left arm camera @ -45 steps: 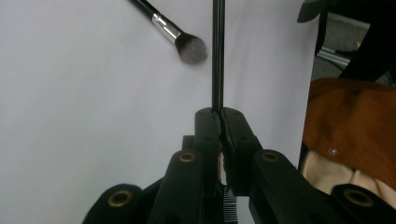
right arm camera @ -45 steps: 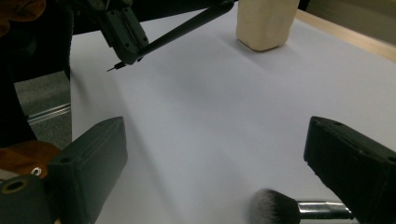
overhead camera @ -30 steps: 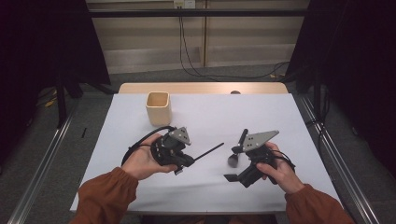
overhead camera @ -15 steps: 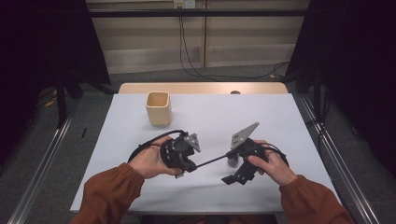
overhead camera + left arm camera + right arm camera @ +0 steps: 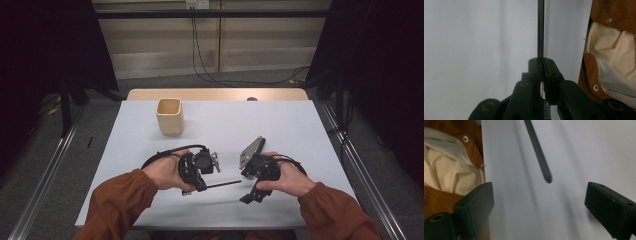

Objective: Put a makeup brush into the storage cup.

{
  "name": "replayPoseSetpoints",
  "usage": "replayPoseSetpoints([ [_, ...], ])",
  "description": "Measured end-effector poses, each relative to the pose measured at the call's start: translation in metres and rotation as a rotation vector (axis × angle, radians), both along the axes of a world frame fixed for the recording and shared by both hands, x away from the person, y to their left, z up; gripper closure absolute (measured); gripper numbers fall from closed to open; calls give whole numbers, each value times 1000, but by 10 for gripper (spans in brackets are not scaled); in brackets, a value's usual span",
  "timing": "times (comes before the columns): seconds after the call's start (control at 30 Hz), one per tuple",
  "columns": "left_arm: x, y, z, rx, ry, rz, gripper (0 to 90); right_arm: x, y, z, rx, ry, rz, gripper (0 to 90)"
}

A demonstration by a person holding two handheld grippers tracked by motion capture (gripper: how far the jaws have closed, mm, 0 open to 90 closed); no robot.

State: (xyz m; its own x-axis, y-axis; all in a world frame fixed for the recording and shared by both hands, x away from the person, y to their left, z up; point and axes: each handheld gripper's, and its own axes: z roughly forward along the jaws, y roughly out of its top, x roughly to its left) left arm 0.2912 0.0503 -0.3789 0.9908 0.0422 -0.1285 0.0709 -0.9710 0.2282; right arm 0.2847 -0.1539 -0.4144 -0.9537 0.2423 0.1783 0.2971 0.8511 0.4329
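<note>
At the near counter (image 5: 310, 130) edge, both hands work close together. Left gripper (image 5: 200, 176), about 7 o'clock from counter centre, has its jaws pressed tight on one end of a thin dark rod (image 5: 223, 184); left gripper view confirms the pads are pinching the rod (image 5: 540, 30), which runs straight out ahead of them.

Rod lies roughly level above the white surface, free tip pointing toward 3 o'clock at the right gripper (image 5: 252, 192), near 5 o'clock. Right gripper's jaws are spread wide and have just been closing a little, nothing between them yet. In the right gripper view the rod tip (image 5: 541, 155) hangs ahead of the gap between the two pads, not touching either.

Step in hand, as I read it: a hand-over, or a two-handed grip, of the rod from left to right. Next move calls for lining the right jaws up on the rod axis, sliding forward so the tip sits between the pads, then closing before the left lets go. Risk: rod is thin, so an off-centre close could knock it aside.

Farther out, near 11 o'clock, a tan open-topped cup (image 5: 169, 116) stands upright, well apart from both grippers; likely where the rod goes, though that's a guess.

No brands, labels or legible writing anywhere.
</note>
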Motion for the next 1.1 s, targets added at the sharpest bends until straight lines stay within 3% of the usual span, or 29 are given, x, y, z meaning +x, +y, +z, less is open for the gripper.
replayPoseSetpoints([
  [0.27, 0, 1, -6, 0, 22, 10, 857, 0, 13, -6, -56, -20, 57, 105],
  [0.37, 0, 0, -7, -5, -1, 3, 856, 0, 17, -4, -44, -56, 90, 223],
  [0.6, 3, 1, -10, -9, -2, 25, 857, 9, 26, 1, -74, -4, 119, 437],
  [0.7, 4, 2, -10, -12, 3, 16, 857, 12, 31, 1, -83, -17, 120, 486],
  [0.8, 6, 2, -11, -15, -3, 41, 857, 12, 32, 2, -73, -27, 116, 556],
  [0.9, 6, 1, -13, -17, -23, 41, 857, 13, 31, 3, -66, -30, 122, 632],
  [0.93, 6, 1, -14, -23, -2, 43, 856, 13, 31, 3, -67, -38, 122, 653],
  [1.0, 6, 1, -15, -18, -22, 38, 856, 12, 30, 3, -69, -40, 124, 698],
  [1.03, 7, 1, -15, -16, -1, 34, 857, 12, 30, 3, -67, -40, 120, 707],
  [1.1, 6, 1, -15, -24, -28, 33, 856, 12, 31, 3, -54, -55, 129, 704],
])
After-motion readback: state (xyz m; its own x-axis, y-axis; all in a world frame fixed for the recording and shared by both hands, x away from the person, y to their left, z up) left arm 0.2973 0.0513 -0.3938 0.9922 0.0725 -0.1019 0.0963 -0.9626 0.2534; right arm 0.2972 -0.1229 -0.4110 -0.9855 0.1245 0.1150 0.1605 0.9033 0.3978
